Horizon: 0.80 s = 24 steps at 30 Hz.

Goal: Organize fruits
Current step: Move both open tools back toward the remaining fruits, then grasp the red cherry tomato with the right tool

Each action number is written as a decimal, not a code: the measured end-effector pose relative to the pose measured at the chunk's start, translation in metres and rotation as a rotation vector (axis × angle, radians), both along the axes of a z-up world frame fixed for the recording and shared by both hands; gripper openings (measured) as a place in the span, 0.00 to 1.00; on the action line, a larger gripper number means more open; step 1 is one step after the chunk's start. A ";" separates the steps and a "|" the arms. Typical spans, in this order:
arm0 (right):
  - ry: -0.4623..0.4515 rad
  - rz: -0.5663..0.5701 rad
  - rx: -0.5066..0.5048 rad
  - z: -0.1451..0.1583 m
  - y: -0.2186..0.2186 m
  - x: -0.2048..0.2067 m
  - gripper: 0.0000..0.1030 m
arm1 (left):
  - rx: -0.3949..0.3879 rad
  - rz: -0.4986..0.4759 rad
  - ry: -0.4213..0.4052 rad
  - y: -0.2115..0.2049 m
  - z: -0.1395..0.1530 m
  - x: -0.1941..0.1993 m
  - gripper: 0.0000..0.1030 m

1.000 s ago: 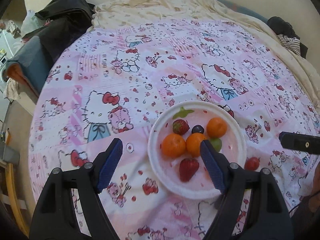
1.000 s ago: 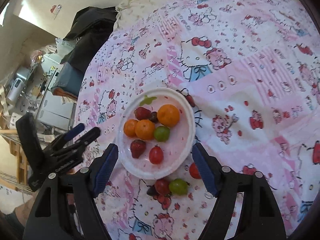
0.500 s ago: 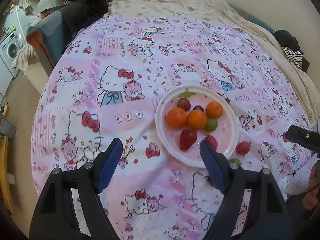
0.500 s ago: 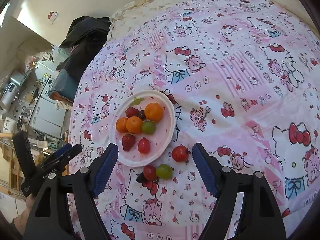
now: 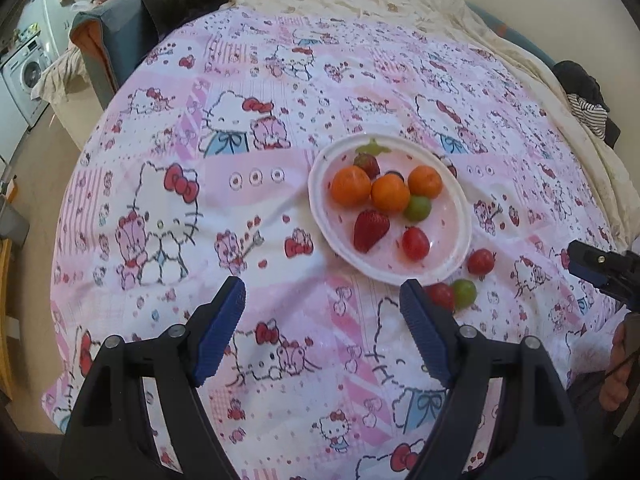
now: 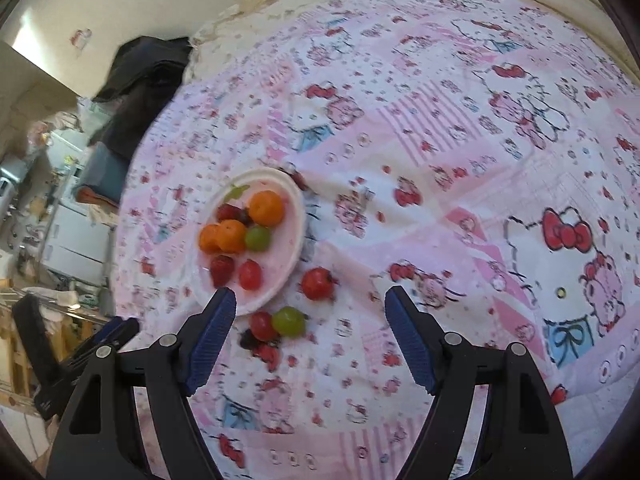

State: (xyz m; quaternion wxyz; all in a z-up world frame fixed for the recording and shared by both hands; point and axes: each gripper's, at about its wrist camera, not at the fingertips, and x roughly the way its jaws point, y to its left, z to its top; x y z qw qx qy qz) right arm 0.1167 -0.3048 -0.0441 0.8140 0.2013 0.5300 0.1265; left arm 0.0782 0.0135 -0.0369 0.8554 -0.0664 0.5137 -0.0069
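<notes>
Left gripper (image 5: 322,304): fingers spread, empty.
Right gripper (image 6: 310,308): fingers spread, empty.
Plate (image 5: 320,216): fruit-filled, beyond left fingers.

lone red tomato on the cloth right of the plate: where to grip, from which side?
Take the small round red tomato across its widest middle, coming from straight above with the right gripper, which is open and nearest. It sits alone on the pink printed cloth, clear of the white plate's rim and of the red and green grapes, so both fingers have room. It is round, so close gently.
</notes>
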 end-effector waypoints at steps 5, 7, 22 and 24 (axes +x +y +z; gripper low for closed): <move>0.081 0.009 -0.134 -0.020 0.001 0.001 0.77 | 0.027 -0.020 0.013 -0.009 -0.009 -0.006 0.75; 0.100 0.009 -0.123 -0.025 0.001 0.003 0.77 | 0.058 -0.033 0.009 -0.013 -0.012 -0.007 0.75; 0.205 0.059 -0.140 -0.057 0.025 0.028 0.76 | 0.060 -0.010 0.072 -0.009 -0.031 0.010 0.75; 0.198 0.093 -0.156 -0.060 0.036 0.036 0.71 | 0.049 -0.009 0.084 -0.009 -0.033 0.012 0.75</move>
